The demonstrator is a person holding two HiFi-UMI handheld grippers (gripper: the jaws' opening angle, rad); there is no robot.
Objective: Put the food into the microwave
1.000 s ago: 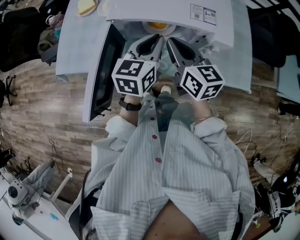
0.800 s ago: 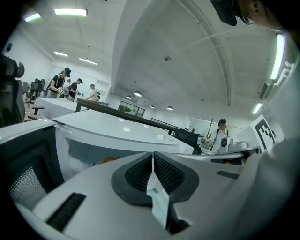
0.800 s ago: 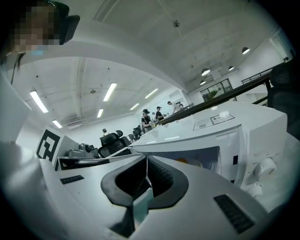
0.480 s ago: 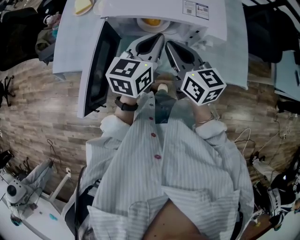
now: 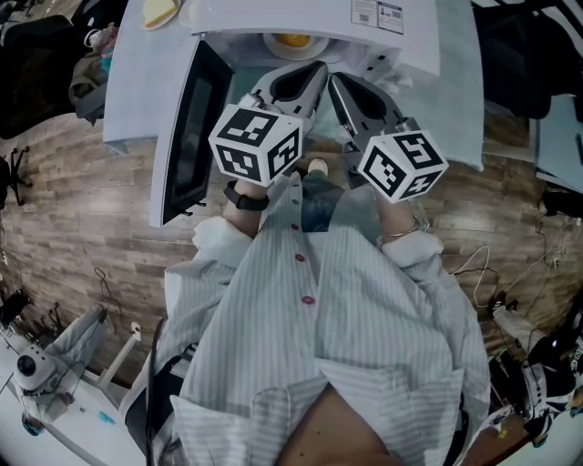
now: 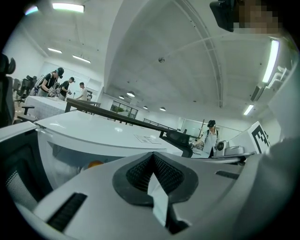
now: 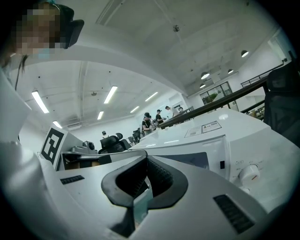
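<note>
The person wears a pale, finely striped shirt (image 5: 364,319) with small dark red buttons (image 5: 308,299) and cuffs (image 5: 216,241) turned back. A black watch (image 5: 244,202) rings the left wrist, a thin bracelet (image 5: 398,234) the right. The left gripper (image 6: 152,155) and right gripper (image 7: 145,161) are smooth and white, with black ribbed pads (image 6: 168,172). Each carries a white cube (image 5: 257,143) printed with black square markers (image 5: 393,170).

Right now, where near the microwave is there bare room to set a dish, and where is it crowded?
Bare: microwave top left of its label; table strip left of the open door. Crowded: opening, with left gripper and right gripper before the plate.
</note>
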